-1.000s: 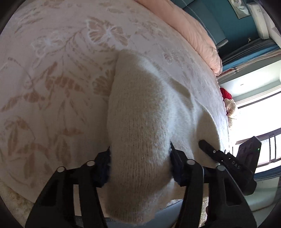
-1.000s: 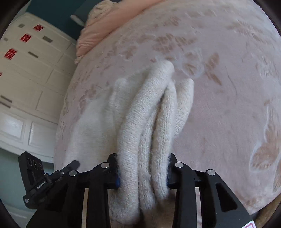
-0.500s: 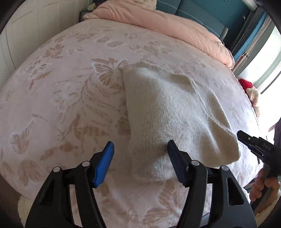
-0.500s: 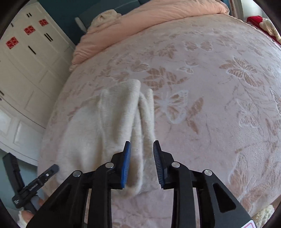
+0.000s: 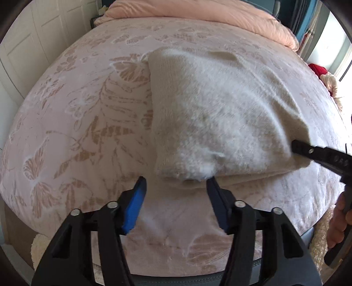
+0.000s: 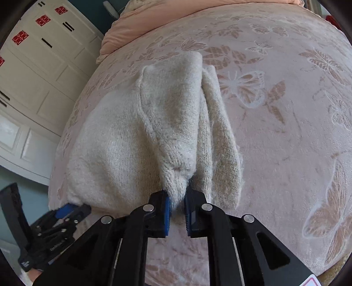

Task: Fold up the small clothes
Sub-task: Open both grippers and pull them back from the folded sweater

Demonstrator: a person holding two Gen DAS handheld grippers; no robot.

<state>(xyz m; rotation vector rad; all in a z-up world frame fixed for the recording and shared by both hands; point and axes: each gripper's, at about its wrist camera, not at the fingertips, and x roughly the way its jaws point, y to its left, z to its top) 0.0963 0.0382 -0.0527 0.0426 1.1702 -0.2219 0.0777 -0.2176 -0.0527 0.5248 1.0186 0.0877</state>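
A folded cream knit sweater (image 5: 220, 114) lies on the pink patterned bed (image 5: 83, 132). My left gripper (image 5: 175, 187) is open and empty, its blue-padded fingers just in front of the sweater's near left corner. In the right wrist view my right gripper (image 6: 177, 201) is shut on the near corner of the sweater's (image 6: 136, 140) top layer, which is bunched between the pads. The right gripper's finger also shows in the left wrist view (image 5: 316, 153) at the sweater's right corner. The left gripper also shows in the right wrist view (image 6: 66, 212) at the sweater's left corner.
A peach duvet (image 5: 198, 15) lies bunched along the head of the bed. White cupboard doors (image 6: 33, 66) stand to the left of the bed. Red and cream items (image 5: 325, 74) lie off the bed's right side. A fuzzy rug (image 5: 39, 248) lies below the bed's near edge.
Both grippers let go of the sweater and drew back as it settled flat on the bed. The left stays open; the right has closed again on the near corner.
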